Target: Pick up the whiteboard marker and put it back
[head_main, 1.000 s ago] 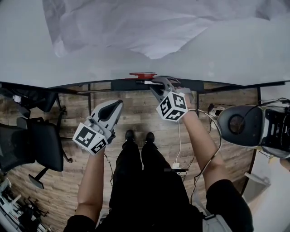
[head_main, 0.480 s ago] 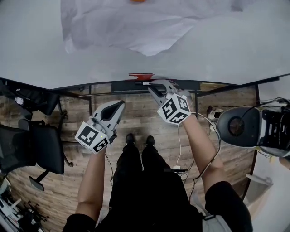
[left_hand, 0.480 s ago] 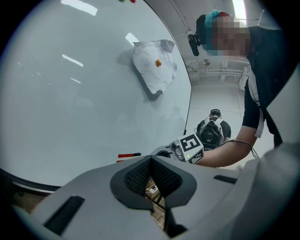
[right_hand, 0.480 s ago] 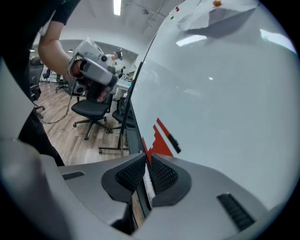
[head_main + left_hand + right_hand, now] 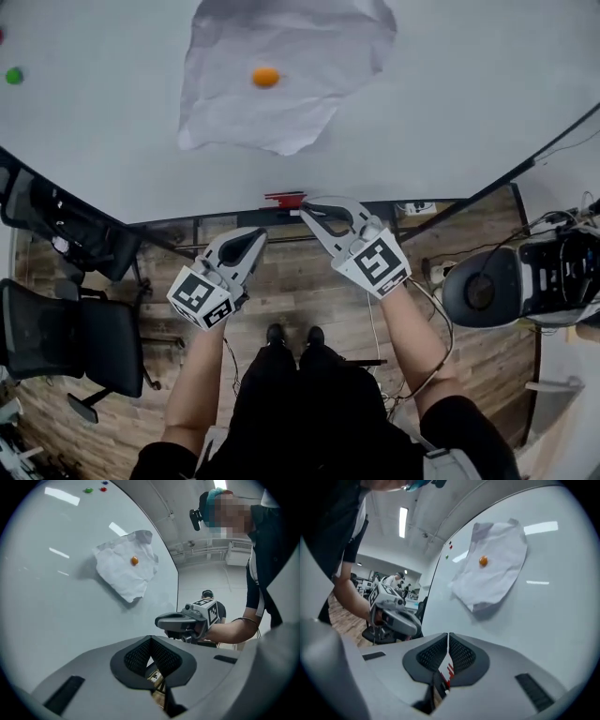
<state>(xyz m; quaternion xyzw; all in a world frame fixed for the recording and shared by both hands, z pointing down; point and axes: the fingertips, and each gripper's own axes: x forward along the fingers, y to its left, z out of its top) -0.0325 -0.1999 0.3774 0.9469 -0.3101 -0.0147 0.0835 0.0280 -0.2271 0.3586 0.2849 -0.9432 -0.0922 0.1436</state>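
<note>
A small red item (image 5: 284, 199), which may be the whiteboard marker, lies on the ledge at the whiteboard's bottom edge. My right gripper (image 5: 307, 208) hovers just right of it, its jaws closing to a thin slit with nothing between them. Through that slit the right gripper view shows a red bit (image 5: 448, 680) lower down, beyond the right gripper (image 5: 448, 637). My left gripper (image 5: 258, 234) hangs lower left of the ledge, shut and empty. In the left gripper view the left gripper (image 5: 150, 641) points level along the board towards the right gripper (image 5: 176, 620).
A crumpled white sheet (image 5: 281, 75) is pinned to the whiteboard (image 5: 469, 103) by an orange magnet (image 5: 265, 77); a green magnet (image 5: 13, 75) sits far left. Black office chairs (image 5: 66, 328) stand left on the wooden floor. A round dark-and-white machine (image 5: 497, 286) stands right.
Both grippers have risen along the board, the right one more. The head view now takes in more of the board, with the whole sheet and its magnet.
</note>
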